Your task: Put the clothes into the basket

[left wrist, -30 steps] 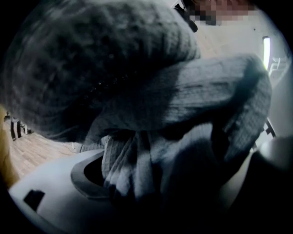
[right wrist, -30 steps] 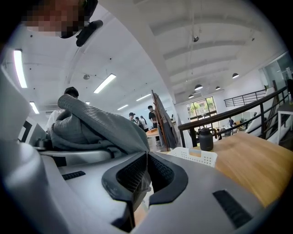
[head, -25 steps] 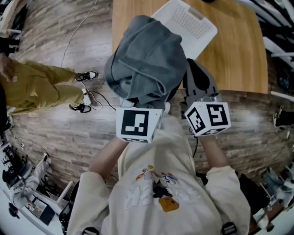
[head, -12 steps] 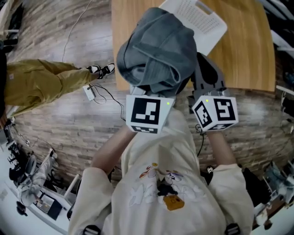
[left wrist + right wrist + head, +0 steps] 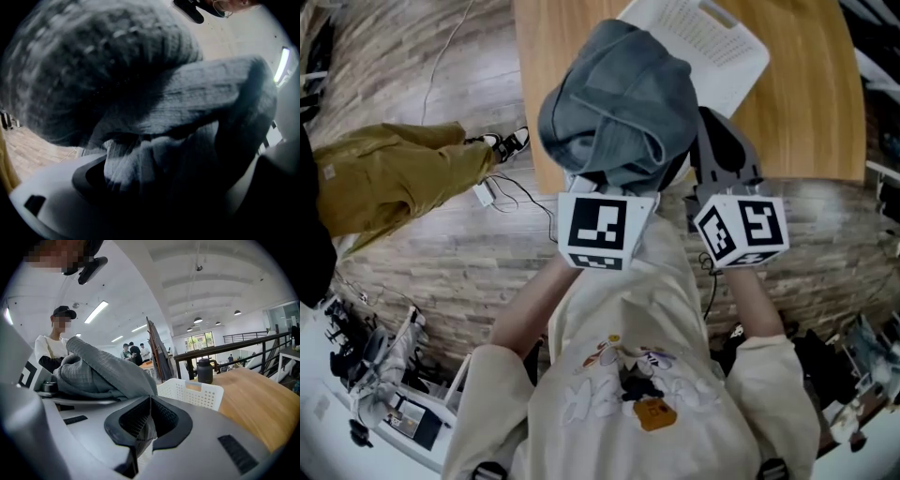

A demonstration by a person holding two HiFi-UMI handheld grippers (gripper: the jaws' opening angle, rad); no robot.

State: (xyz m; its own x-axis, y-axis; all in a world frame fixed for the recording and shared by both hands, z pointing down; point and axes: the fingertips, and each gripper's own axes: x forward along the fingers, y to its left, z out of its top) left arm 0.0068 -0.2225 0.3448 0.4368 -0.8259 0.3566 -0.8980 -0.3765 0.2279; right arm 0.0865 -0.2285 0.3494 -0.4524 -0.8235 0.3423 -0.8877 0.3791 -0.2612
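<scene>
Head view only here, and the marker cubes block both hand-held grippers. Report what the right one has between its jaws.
Observer: The right hand-held gripper is shut on a thin fold of the grey garment.
Operator: Now the left one.
Observer: The left hand-held gripper has bunched grey cloth clamped between its jaws, and the cloth fills its view.
Operator: Tell me what stands behind the basket.
Observer: A dark jug stands on the table, beyond the white basket.

Grey garment [image 5: 619, 103], white perforated basket [image 5: 717, 47], tan table [image 5: 811, 103]
</scene>
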